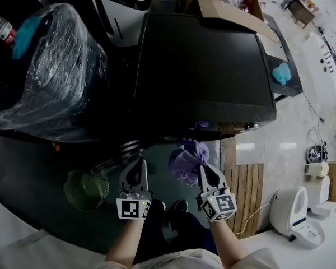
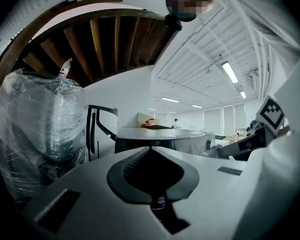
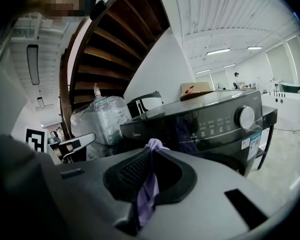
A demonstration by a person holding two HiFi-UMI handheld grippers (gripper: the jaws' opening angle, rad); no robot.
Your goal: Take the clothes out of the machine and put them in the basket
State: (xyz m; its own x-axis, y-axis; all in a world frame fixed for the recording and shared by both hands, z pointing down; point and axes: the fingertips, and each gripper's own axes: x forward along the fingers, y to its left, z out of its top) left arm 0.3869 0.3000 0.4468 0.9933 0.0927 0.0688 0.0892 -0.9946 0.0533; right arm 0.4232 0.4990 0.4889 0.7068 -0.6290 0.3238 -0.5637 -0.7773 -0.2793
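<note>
The black washing machine [image 1: 201, 66] stands right in front of me, seen from above; the right gripper view shows its control panel and dial [image 3: 215, 124]. My right gripper [image 1: 204, 170] is shut on a bunched purple cloth [image 1: 187, 158], raised in front of the machine. The cloth runs between the pads [image 3: 149, 194]. My left gripper [image 1: 138, 164] hovers beside it at about the same height, its jaws [image 2: 151, 149] together with nothing between them. A round green basket [image 1: 70, 186] sits on the floor below and left of the left gripper.
A large plastic-wrapped bulk [image 1: 50, 66] with a bottle [image 1: 3, 29] behind it stands to the left. A cardboard box [image 1: 229, 10] lies behind the machine and a teal cloth [image 1: 281, 73] at its right side. Wooden slats [image 1: 246, 195] and a white appliance [image 1: 294, 209] lie on the right.
</note>
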